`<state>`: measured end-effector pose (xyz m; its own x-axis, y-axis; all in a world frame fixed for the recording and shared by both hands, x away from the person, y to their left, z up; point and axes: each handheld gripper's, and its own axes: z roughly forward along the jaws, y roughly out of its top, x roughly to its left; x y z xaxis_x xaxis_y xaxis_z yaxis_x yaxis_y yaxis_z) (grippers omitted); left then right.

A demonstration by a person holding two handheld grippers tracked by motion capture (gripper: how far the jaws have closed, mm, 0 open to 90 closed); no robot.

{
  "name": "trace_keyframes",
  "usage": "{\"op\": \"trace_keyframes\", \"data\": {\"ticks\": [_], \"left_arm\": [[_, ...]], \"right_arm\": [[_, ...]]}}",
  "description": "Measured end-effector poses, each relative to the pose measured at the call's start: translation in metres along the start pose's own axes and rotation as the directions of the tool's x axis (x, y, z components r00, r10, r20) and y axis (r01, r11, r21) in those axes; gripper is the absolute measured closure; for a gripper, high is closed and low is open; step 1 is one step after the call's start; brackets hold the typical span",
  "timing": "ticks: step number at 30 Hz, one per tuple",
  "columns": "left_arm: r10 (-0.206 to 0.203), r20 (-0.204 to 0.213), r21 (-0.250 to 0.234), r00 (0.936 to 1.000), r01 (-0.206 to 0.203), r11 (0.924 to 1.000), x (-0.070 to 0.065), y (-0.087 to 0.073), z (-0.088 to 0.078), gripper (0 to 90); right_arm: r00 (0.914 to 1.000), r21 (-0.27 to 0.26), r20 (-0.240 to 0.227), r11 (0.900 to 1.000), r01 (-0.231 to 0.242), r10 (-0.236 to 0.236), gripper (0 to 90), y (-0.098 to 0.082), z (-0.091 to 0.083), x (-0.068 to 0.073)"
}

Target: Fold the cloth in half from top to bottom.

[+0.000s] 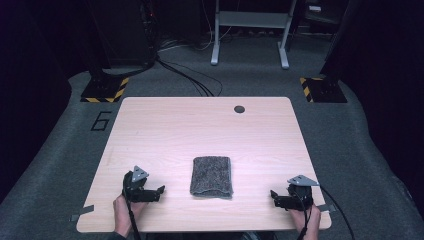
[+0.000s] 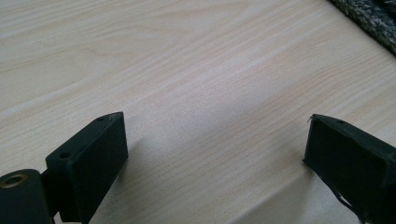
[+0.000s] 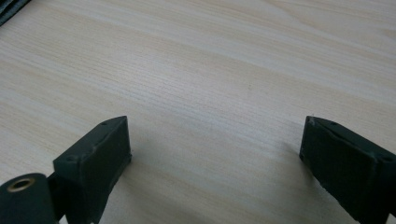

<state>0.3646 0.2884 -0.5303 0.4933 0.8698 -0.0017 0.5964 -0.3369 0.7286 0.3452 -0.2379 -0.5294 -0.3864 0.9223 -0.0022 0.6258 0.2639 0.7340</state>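
Resting surface: a pale wood-grain table (image 1: 165, 125), smooth, with rounded corners and a small dark round hole (image 1: 239, 109) near its far edge.
Left gripper: the left gripper (image 1: 161, 190) is black and blocky with a grey three-cornered plate on top, held low near the table's near-left edge, pointing toward the middle; its jaws are spread wide over bare wood.
Cloth: a grey towel (image 1: 212, 176), nubbly and folded into an upright rectangle, lies flat on the table between the two grippers, apart from both.
Right gripper: the right gripper (image 1: 272, 194) mirrors the left at the near-right edge, pointing inward; jaws spread wide, nothing between them.
Surroundings: grey carpet, black cables, hazard-striped floor plates (image 1: 105, 90) and a metal frame (image 1: 250, 30) beyond the table.
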Motion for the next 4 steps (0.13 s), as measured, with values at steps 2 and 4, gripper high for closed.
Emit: {"op": "trace_keyframes", "data": {"ticks": [2, 4], "left_arm": [[0.003, -0.009, 0.005, 1.0, -0.003, 1.0, -0.0002, 0.0002, 0.0006, 5.2], [0.002, -0.018, 0.0, 0.9998, -0.002, 1.0, 0.0, 0.0, 0.0014, 3.8]], "right_arm": [[1.0, -0.001, -0.003, 1.0, 0.004, -0.004, 6.5, 0.0004, 0.0009, -0.0009], [0.9999, 0.005, -0.003, 1.0, 0.01, -0.01, 6.3, 0.0006, 0.0009, -0.0013]]}}
